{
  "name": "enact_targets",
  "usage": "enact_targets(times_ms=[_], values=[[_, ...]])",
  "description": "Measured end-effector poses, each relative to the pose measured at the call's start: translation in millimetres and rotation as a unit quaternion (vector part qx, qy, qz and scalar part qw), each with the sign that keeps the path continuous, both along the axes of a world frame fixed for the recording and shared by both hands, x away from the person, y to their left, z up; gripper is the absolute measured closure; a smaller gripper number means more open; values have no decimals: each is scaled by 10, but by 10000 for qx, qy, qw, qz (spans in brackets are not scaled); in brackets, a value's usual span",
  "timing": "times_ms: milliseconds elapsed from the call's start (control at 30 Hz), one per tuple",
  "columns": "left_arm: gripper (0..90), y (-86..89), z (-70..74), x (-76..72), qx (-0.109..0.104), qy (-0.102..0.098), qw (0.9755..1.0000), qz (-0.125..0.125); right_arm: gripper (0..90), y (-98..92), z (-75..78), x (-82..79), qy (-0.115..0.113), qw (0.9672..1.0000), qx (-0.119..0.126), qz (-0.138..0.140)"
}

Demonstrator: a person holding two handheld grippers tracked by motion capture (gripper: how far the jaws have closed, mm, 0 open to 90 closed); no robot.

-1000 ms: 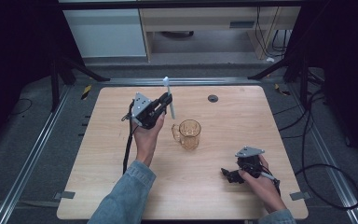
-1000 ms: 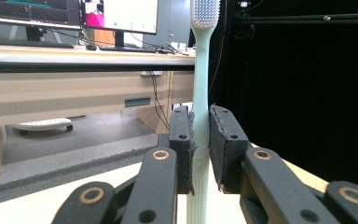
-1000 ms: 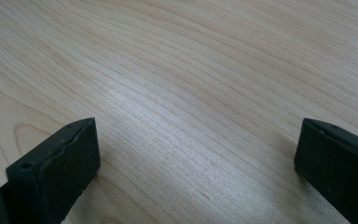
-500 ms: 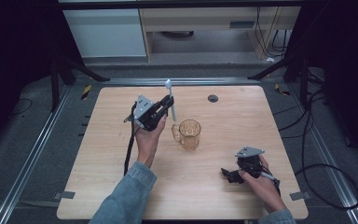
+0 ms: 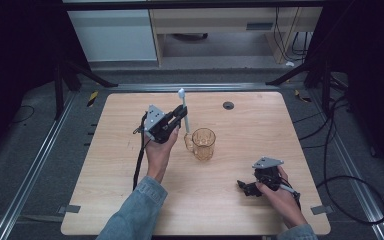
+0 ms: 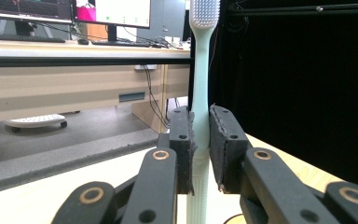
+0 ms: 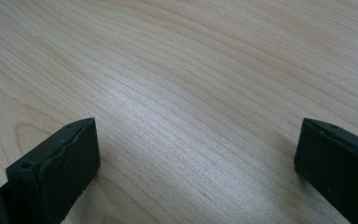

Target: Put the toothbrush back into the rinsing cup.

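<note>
A pale blue-green toothbrush (image 6: 199, 102) stands upright with its bristle head at the top, and my left gripper (image 6: 200, 149) is shut on its handle. From the high view that left gripper (image 5: 180, 114) hovers over the middle of the table, with the toothbrush (image 5: 184, 111) just left of an amber glass mug (image 5: 203, 144) that stands on the wood. My right gripper (image 5: 245, 188) rests low at the table's front right. Its jaws stand wide apart in the right gripper view (image 7: 196, 158), with nothing but bare wood between them.
The wooden table (image 5: 260, 125) has a small dark round grommet (image 5: 228, 105) near its far edge. Metal rails and dark stands flank the table, cables lie on the floor at the right, and a desk with monitors (image 6: 74, 14) stands beyond.
My left gripper has carried the toothbrush a little to the right, closer to the mug. The right gripper has stayed where it was.
</note>
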State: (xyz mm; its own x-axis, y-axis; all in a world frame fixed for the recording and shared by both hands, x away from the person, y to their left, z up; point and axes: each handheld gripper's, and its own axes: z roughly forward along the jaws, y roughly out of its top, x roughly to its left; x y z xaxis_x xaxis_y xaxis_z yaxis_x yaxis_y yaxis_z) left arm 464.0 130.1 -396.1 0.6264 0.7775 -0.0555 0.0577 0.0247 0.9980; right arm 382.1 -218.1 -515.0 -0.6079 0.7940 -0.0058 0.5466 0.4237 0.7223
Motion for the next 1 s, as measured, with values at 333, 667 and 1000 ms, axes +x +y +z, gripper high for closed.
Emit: enact_targets(times_ms=[333, 667, 1000], values=[[791, -35, -114, -6, -6, 101, 9999, -27, 4, 1, 0, 0, 1, 10000, 2, -6], [791, -59, -216, 5, 20, 178, 9998, -41, 4, 0, 0, 1, -5, 10000, -2, -1], [790, -57, -302, 9, 67, 250, 9997, -22, 4, 0, -1, 0, -5, 10000, -1, -2]])
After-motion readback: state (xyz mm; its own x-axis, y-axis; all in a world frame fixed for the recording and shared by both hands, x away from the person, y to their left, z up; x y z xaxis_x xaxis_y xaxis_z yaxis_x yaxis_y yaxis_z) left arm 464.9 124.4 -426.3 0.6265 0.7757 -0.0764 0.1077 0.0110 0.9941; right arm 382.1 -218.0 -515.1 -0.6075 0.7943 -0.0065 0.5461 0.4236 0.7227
